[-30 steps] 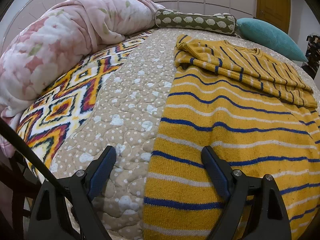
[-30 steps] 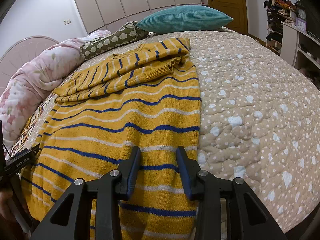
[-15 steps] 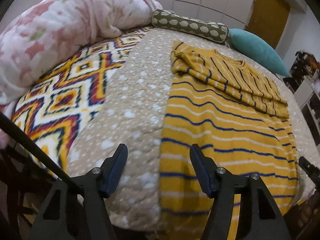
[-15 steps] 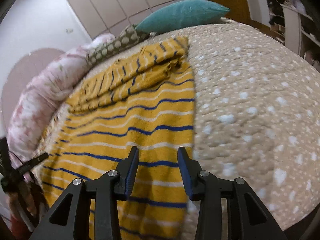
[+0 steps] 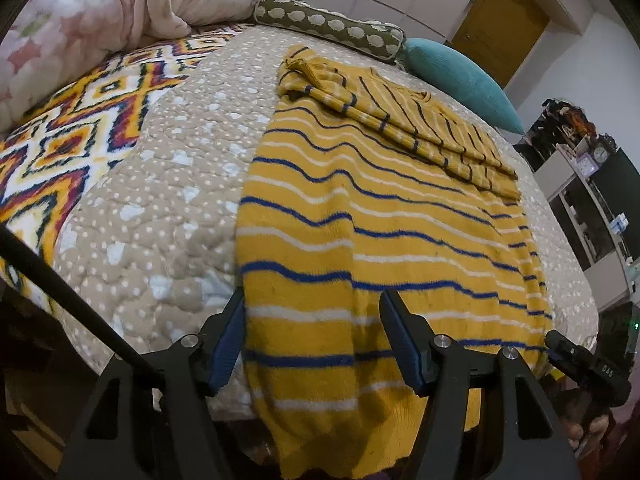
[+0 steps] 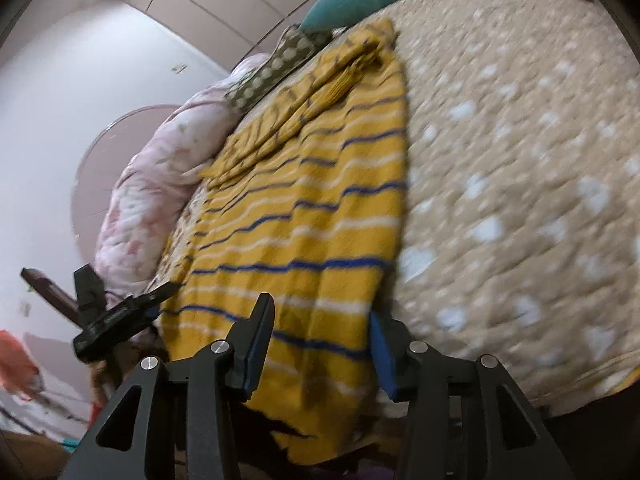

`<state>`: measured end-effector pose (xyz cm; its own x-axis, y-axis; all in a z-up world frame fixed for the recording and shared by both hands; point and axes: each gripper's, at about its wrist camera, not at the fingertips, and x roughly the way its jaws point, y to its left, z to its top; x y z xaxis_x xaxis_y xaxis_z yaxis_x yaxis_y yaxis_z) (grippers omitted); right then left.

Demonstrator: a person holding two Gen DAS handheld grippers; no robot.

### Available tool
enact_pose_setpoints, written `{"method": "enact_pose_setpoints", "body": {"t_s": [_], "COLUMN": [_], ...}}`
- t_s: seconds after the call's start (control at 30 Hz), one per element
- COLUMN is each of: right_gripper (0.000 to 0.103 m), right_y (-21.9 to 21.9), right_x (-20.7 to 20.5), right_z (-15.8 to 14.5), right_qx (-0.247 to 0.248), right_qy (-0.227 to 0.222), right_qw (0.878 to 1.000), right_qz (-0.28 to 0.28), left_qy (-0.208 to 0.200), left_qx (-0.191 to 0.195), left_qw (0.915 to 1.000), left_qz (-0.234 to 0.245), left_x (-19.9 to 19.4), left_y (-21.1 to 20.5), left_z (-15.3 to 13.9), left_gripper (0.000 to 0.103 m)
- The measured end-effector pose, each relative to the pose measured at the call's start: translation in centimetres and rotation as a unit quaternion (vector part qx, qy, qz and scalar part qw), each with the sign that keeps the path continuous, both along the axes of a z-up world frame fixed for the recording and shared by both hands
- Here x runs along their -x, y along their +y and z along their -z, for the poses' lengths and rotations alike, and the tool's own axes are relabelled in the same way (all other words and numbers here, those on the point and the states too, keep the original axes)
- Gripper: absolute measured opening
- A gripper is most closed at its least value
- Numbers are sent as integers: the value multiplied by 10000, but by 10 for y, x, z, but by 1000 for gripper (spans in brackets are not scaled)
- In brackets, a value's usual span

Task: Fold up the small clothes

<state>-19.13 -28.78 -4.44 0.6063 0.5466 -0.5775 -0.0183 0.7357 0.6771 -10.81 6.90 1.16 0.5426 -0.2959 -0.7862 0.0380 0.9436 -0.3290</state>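
We see a yellow striped sweater [image 5: 360,216] lying flat on a beige quilted bed [image 5: 168,184], its sleeves folded across the top and its hem hanging over the near edge. Our left gripper [image 5: 312,340] and right gripper [image 6: 320,344] hover at that hem, jaws parted and just opening wider, straddling but not pinching the cloth.

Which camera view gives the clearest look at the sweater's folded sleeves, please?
The left wrist view: the folded sleeves are sharp there, lying across the sweater's far end. The right wrist view shows them blurred and foreshortened.
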Motion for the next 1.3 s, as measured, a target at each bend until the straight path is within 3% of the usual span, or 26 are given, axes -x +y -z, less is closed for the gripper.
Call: {"method": "enact_pose_setpoints", "body": {"t_s": [0.13,0.2,0.27,0.3,0.33,0.4,0.43,0.47,0.63,0.73,0.9,1.03,1.17,1.3], "right_gripper": [50,50,50,50,50,41,24,18,14,13,13,13,13,13], "right_y": [9,15,26,32,35,45,48,53,61,58,44,35,24,7], "right_x": [0,2,1,2,4,4,3,2,9,4,-39,-98,-159,-217], "right_z": [1,-1,0,1,1,1,0,-2,-39,-69,-119,-140,-141,-121], "right_qx": [50,142,280,379,437,653,770,938,1268,1167,882,914,817,637], "right_qy": [40,91,149,203,229,275,299,324,-195,-537,-1116,-1284,-1114,-717], "right_qw": [9999,9997,9992,9986,9981,9964,9953,9935,9895,9895,9883,9872,9904,9951], "right_qz": [-96,-163,-259,-321,-357,-469,-510,-560,-671,-669,-553,-239,31,230], "left_qy": [-16,-82,-95,-90,-92,-66,-56,-62,-379,-641,-1031,-1168,-970,-412], "left_qx": [7,-256,-406,-441,-493,-280,-165,-76,137,201,25,-429,-705,-585], "left_qw": [10000,9994,9987,9984,9983,9993,9996,9998,9991,9975,9945,9922,9927,9972], "left_qz": [98,217,290,338,285,246,214,179,160,211,169,63,-89,-201], "left_x": [9,17,20,22,24,24,25,26,29,16,-39,-102,-172,-234], "left_y": [-8,-19,-24,-25,-23,-15,-11,-7,1,-1,-14,-29,-40,-41], "left_z": [4,5,4,2,0,-3,-5,-8,-43,-71,-108,-118,-106,-74], "left_gripper": [71,71,57,35,20,10,9,9,8,8,8,8,8,9]}}
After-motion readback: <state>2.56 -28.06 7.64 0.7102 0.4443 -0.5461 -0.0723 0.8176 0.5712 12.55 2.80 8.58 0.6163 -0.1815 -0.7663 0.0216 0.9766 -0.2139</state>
